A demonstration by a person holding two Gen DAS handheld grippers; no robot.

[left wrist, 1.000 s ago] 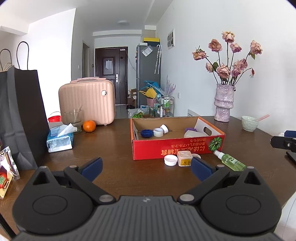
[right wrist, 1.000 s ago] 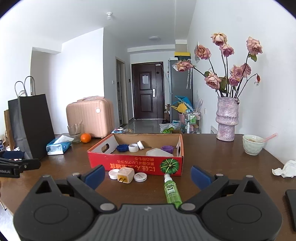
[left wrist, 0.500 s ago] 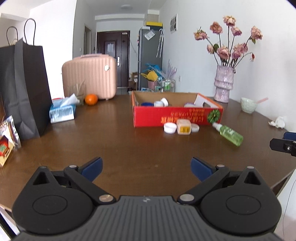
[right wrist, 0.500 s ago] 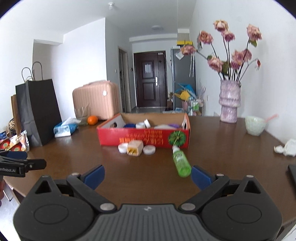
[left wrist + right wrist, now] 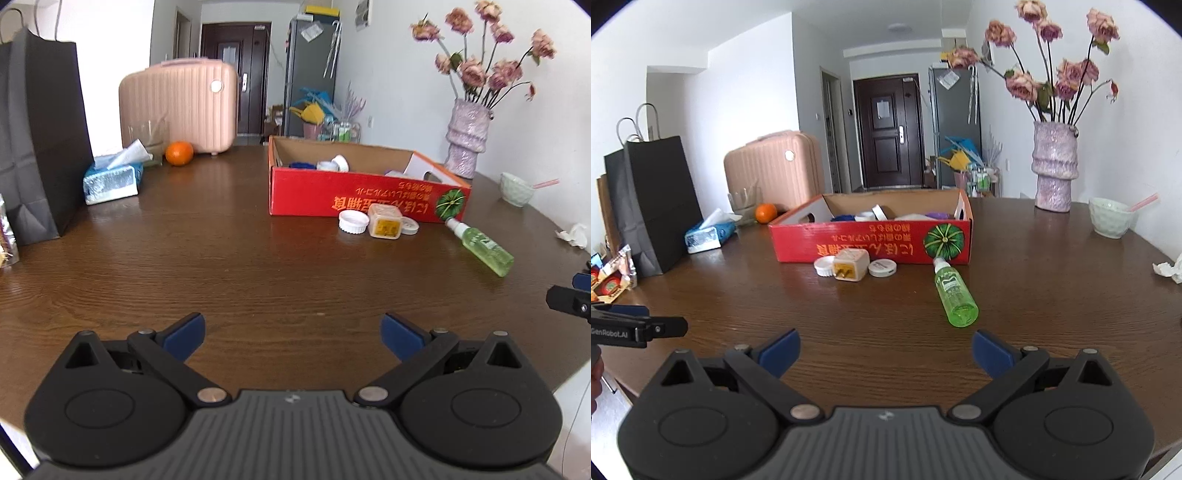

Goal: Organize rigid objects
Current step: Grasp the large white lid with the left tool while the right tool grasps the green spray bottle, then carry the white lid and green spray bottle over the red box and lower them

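The green spray bottle [image 5: 955, 295] lies on the desk [image 5: 1052, 280] just ahead of the right claw [image 5: 886, 352], slightly to its right, long axis pointing away toward the red box [image 5: 871, 240]. For the left claw [image 5: 291, 336] it lies far right. Both claws stand apart, empty; the right is nearer.

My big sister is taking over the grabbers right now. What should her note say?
Left gripper: open, empty, above the table.
Right gripper: open, empty.
Red box: already holds some small caps and lids.
Still outside, right in front of the box: white cap, plug adapter, round lid, and the green spray bottle lying on its side.
Left to do: put those four in.
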